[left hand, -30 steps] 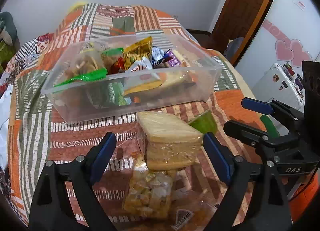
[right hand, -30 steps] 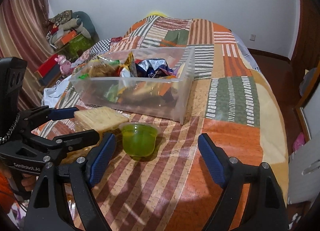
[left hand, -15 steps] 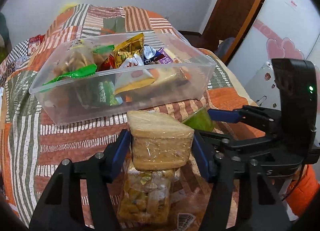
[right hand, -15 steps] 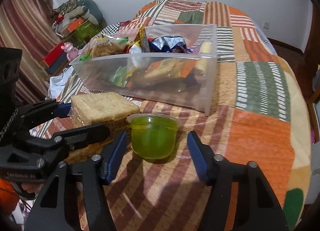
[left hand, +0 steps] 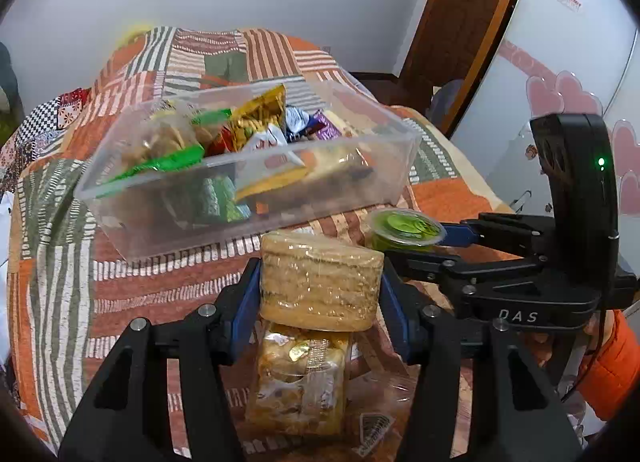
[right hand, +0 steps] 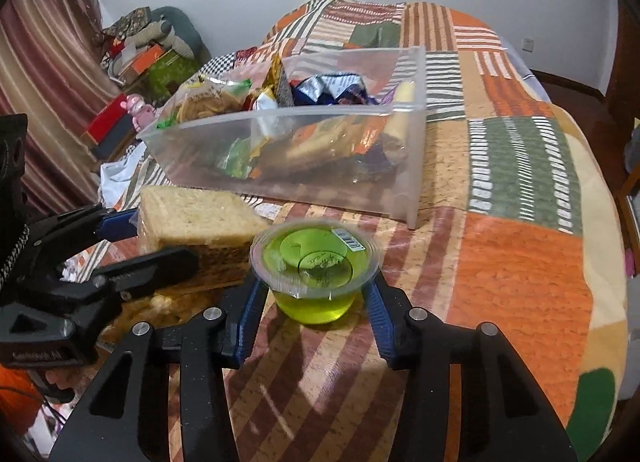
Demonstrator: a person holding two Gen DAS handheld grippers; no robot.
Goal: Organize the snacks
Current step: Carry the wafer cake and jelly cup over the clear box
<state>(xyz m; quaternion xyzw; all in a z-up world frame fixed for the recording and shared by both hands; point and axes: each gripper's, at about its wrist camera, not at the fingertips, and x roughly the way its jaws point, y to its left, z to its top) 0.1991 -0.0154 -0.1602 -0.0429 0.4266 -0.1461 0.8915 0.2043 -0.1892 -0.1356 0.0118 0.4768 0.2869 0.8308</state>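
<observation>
My left gripper is shut on a clear-wrapped stack of beige crackers and holds it above the bedspread. Under it lies a clear bag of yellow snacks. My right gripper is shut on a green jelly cup with a clear lid, lifted a little. The cup also shows in the left wrist view; the crackers also show in the right wrist view. A clear plastic bin with several snack packets stands just beyond both grippers.
The bin sits on a patchwork bedspread in orange, green and striped squares. A white cabinet with pink hearts and a wooden door stand on the right; boxes and toys lie by the curtain.
Both grippers have closed: the left on the cracker stack, the right on the jelly cup. Both items have risen off the bedspread.
</observation>
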